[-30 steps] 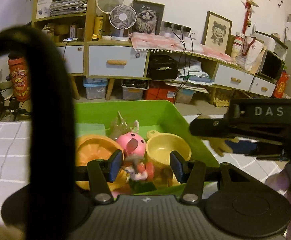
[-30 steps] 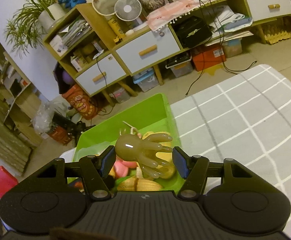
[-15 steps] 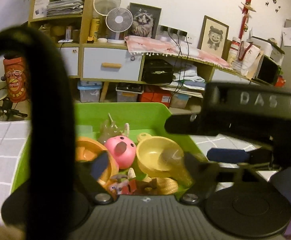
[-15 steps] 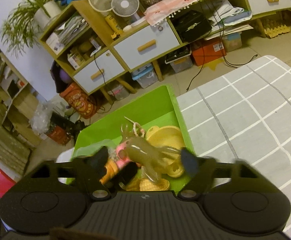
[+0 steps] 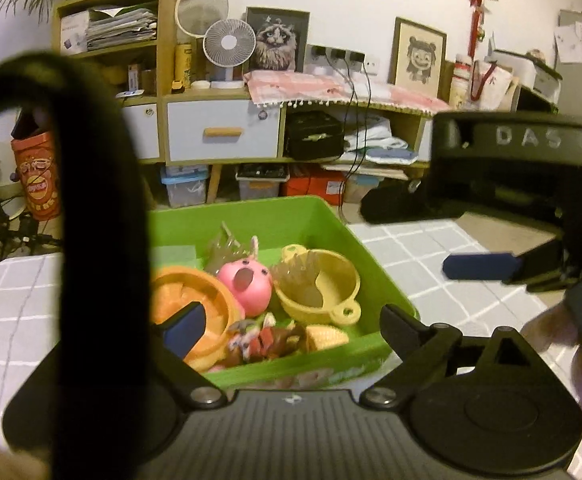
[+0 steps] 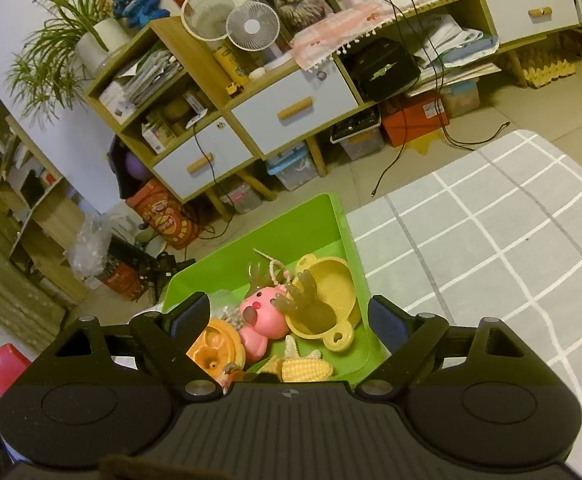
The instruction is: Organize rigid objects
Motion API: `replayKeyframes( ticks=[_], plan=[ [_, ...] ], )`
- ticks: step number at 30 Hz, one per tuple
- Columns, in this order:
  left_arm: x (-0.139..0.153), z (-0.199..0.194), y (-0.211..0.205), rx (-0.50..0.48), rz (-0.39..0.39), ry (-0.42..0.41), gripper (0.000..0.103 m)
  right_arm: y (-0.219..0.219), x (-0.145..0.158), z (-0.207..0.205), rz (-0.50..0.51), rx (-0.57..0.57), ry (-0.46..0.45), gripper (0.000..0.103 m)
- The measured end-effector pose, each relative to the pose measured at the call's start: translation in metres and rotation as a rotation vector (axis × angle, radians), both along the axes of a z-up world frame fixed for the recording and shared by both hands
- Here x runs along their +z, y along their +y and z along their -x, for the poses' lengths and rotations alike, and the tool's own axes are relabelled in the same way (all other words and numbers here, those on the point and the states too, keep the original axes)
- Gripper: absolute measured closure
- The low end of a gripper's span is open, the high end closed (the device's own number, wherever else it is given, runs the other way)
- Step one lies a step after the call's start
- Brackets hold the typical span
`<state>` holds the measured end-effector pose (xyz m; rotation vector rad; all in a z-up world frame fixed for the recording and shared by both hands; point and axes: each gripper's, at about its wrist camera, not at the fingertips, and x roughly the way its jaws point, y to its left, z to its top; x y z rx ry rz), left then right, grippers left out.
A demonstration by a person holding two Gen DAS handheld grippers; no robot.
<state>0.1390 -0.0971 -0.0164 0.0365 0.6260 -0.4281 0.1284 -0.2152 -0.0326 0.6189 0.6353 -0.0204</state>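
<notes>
The translucent brown octopus-shaped toy (image 6: 309, 304), judged light and slippery, is best gripped at its head; the left gripper (image 5: 287, 322) and right gripper (image 6: 289, 316) have just been opened wide, empty.

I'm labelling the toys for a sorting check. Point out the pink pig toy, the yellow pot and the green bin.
pink pig toy (image 6: 260, 315), right wrist view, on its face.
yellow pot (image 6: 333, 280), right wrist view, on its inner wall.
green bin (image 5: 247, 218), left wrist view, on its far wall.
</notes>
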Motion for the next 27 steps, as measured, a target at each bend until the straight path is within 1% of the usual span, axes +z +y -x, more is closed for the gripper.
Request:
replayKeyframes(
  ticks=[4, 8, 10, 13, 15, 18, 21, 25, 27],
  plan=[
    [0.003, 0.008, 0.004, 0.014, -0.022, 0.018, 0.03, -0.001, 0.007, 0.008, 0.016, -0.005, 0.009, 0.014],
    [0.011, 0.013, 0.013, 0.044, -0.006, 0.05, 0.03, 0.002, 0.014, 0.018, 0.042, 0.004, 0.013, 0.014],
    [0.014, 0.015, 0.019, 0.075, 0.017, 0.087, 0.03, 0.005, 0.018, 0.023, 0.066, 0.013, 0.021, 0.014],
    [0.016, 0.017, 0.032, 0.148, 0.062, 0.169, 0.029, 0.011, 0.024, 0.032, 0.104, 0.03, 0.03, 0.014],
    [0.015, 0.016, 0.042, 0.201, 0.097, 0.238, 0.029, 0.014, 0.027, 0.039, 0.13, 0.044, 0.037, 0.014],
    [0.009, 0.019, 0.056, 0.262, 0.13, 0.312, 0.029, 0.018, 0.029, 0.05, 0.17, 0.065, 0.048, 0.012],
    [0.007, 0.023, 0.066, 0.303, 0.128, 0.35, 0.029, 0.021, 0.029, 0.061, 0.216, 0.081, 0.068, 0.01],
    [0.008, 0.031, 0.071, 0.323, 0.088, 0.363, 0.027, 0.028, 0.027, 0.073, 0.308, 0.104, 0.098, 0.008],
    [0.009, 0.036, 0.071, 0.325, 0.058, 0.365, 0.022, 0.031, 0.024, 0.078, 0.336, 0.115, 0.116, 0.008]
  ],
)
